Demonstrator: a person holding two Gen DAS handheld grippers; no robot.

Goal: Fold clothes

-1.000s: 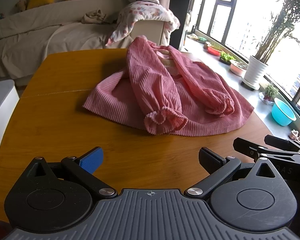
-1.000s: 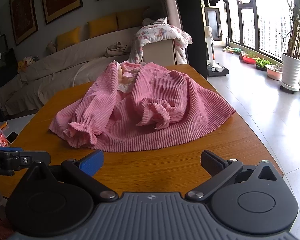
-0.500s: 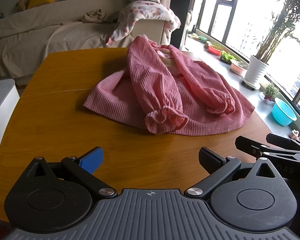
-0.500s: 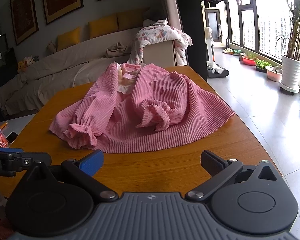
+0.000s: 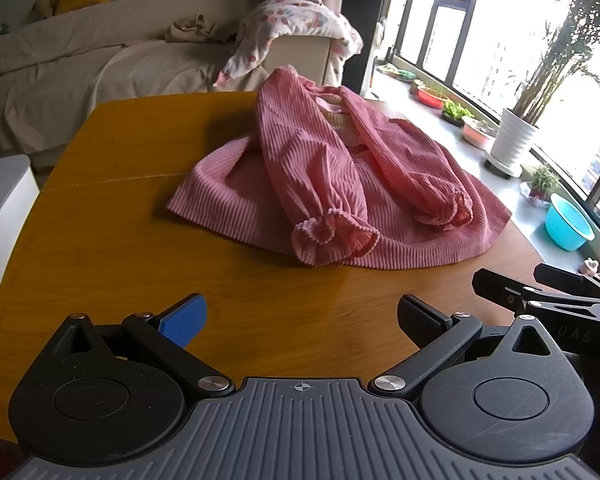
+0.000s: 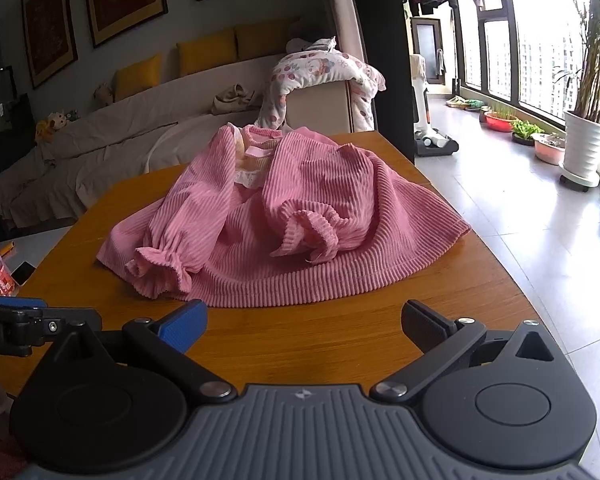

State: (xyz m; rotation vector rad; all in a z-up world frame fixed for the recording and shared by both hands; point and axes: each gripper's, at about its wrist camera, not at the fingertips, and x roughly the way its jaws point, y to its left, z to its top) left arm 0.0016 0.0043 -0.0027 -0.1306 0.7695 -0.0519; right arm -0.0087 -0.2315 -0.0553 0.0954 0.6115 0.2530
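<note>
A pink ribbed child's garment (image 5: 332, 184) lies spread on the wooden table (image 5: 100, 240), both sleeves folded across its front with frilled cuffs toward me. It also shows in the right wrist view (image 6: 300, 216). My left gripper (image 5: 300, 320) is open and empty, just short of the hem's near left. My right gripper (image 6: 304, 320) is open and empty, close to the hem's near edge; its fingers (image 5: 540, 292) show at the right of the left wrist view.
A sofa (image 6: 140, 128) with yellow cushions and a flowered blanket (image 6: 324, 68) stands behind the table. Potted plants (image 6: 584, 148) and a blue basin (image 5: 568, 220) line the window on the right. A white cabinet (image 5: 0, 208) stands left of the table.
Both grippers have crept slightly forward toward the garment's near hem. The garment has not moved.
</note>
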